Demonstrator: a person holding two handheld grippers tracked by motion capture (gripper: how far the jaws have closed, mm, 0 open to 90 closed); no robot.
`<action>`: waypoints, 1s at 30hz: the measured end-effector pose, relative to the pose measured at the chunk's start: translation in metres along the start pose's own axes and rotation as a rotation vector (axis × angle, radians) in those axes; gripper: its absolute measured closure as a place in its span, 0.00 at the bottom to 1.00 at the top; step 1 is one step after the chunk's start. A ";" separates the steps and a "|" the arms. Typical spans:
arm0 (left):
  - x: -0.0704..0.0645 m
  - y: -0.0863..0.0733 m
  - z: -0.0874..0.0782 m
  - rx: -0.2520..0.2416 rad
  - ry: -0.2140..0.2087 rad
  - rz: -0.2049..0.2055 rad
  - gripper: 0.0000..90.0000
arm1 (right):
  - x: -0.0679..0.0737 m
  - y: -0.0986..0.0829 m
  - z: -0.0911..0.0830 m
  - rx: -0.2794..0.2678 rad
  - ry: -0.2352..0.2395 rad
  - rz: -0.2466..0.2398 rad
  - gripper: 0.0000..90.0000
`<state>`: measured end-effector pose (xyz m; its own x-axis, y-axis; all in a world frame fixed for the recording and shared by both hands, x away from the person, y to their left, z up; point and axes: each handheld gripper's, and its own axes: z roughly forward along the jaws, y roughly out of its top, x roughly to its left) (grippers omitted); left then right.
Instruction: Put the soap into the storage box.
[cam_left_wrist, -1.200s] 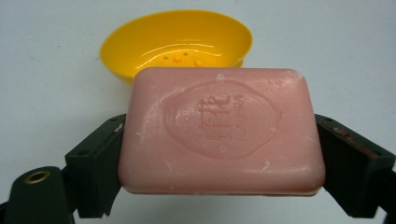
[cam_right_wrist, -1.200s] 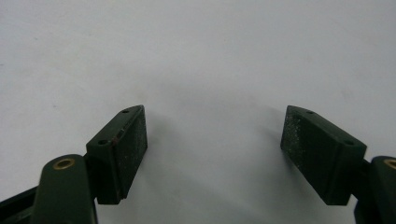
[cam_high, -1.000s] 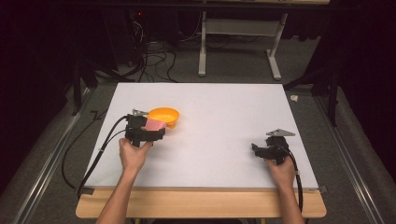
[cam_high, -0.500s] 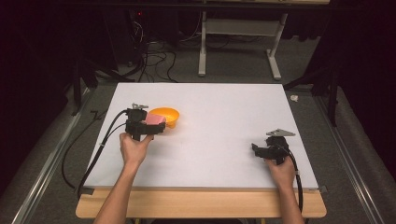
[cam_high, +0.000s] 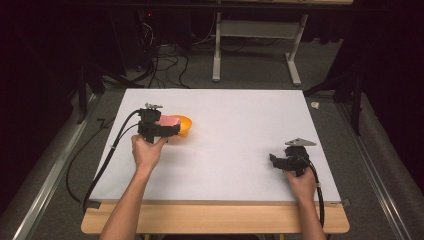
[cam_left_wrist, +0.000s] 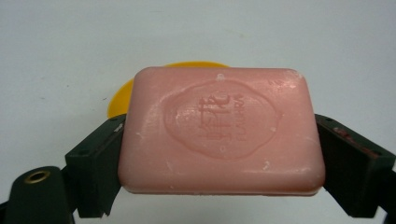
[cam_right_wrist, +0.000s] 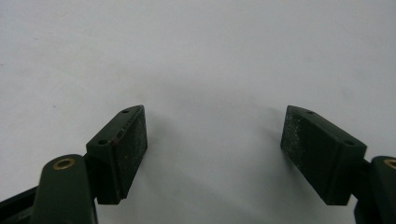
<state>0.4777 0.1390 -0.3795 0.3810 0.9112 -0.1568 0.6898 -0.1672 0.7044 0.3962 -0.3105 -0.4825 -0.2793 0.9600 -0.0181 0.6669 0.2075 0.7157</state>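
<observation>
Lifted leftward, left claw (cam_high: 172, 128) clamps pink soap (cam_left_wrist: 222, 130), hiding most of orange dish (cam_left_wrist: 122, 95); right claw (cam_right_wrist: 215, 154) gapes.

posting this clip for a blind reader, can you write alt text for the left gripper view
A pink bar of soap with an embossed oval stamp is clamped by its short ends between the two black jaws of the left gripper. Behind it, part of an orange dish shows on the white table.
</observation>
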 end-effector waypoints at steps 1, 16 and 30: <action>0.000 0.004 0.002 0.004 0.000 0.004 0.15 | 0.000 0.000 0.000 0.000 0.000 0.000 0.26; -0.002 0.021 0.027 0.048 0.031 -0.015 0.15 | 0.000 0.000 0.000 -0.001 0.000 0.002 0.26; 0.005 0.023 0.051 0.094 0.082 -0.044 0.15 | 0.000 0.000 0.000 -0.001 0.001 0.002 0.26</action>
<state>0.5269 0.1206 -0.3998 0.3000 0.9456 -0.1258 0.7607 -0.1576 0.6297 0.3963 -0.3105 -0.4825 -0.2786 0.9603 -0.0164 0.6669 0.2057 0.7162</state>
